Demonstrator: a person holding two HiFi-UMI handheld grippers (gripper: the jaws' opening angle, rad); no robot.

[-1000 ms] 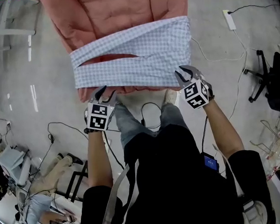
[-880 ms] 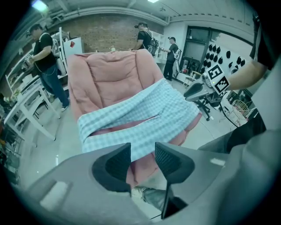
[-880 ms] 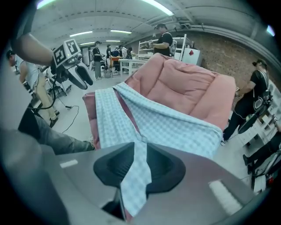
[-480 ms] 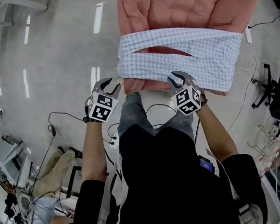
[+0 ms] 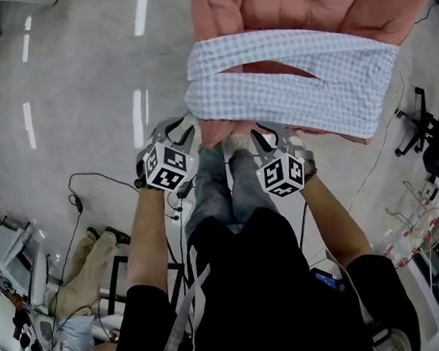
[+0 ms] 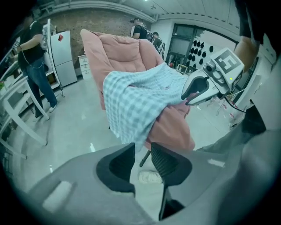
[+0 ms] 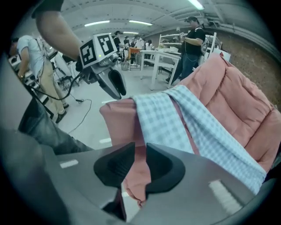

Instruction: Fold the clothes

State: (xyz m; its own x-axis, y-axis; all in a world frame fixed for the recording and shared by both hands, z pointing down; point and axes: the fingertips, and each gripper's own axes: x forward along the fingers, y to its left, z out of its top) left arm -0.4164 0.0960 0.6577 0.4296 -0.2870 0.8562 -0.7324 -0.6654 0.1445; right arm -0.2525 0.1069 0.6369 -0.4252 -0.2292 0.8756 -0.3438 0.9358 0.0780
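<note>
Right gripper view: our right gripper [image 7: 140,148] pinches the pink padded cloth [image 7: 237,101]; our left gripper [image 6: 142,148], jaws narrow and empty, is closing just under the checked shirt [image 6: 136,96].

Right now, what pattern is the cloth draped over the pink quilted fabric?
The cloth has a small blue-and-white check, clearest in the right gripper view.

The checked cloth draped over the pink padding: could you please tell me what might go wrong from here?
On the left gripper, the fingers are closing with only floor showing between them; the checked cloth hangs just beyond, so they may miss it.
The right gripper is shut on the pink padding, not the cloth; a pull might drag the padding and slide the cloth off.
</note>
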